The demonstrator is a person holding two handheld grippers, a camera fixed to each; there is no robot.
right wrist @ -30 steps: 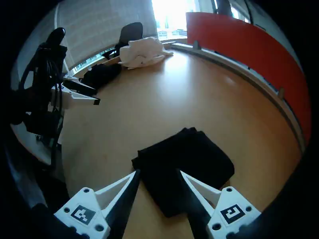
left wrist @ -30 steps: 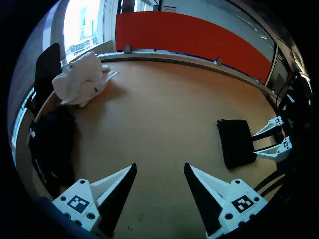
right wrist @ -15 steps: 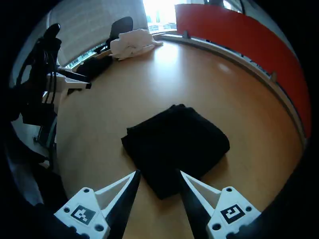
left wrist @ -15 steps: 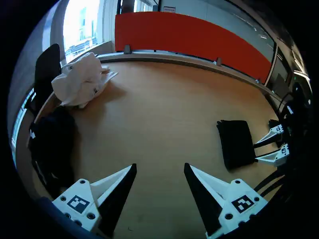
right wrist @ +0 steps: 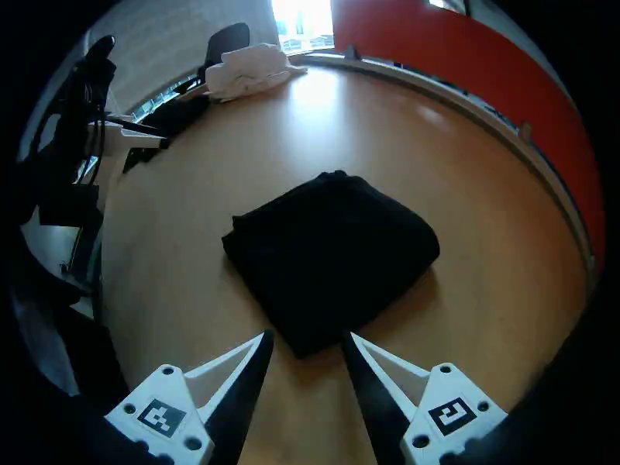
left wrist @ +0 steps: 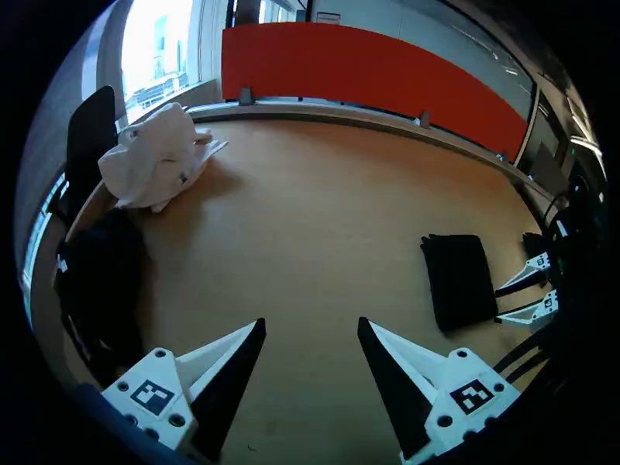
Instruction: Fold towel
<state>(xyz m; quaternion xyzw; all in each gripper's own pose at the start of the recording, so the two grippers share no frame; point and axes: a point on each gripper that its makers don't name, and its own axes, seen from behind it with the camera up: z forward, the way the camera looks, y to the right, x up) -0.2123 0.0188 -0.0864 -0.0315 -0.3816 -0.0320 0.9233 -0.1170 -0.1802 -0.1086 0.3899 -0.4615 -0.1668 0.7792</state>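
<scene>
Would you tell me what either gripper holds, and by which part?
Nothing: left gripper and right gripper are open; the black towel lies unheld on the table.

The folded towel [right wrist: 332, 260] is plain black on a honey-coloured wood counter [left wrist: 310, 194]. At twelve o'clock runs an orange-red partition [left wrist: 372, 66], and at ten lies a white cloth heap [left wrist: 155, 155]. The left gripper [left wrist: 310, 322] and right gripper [right wrist: 307, 334] are white with black-faced jaws and black-and-white square markers.
</scene>
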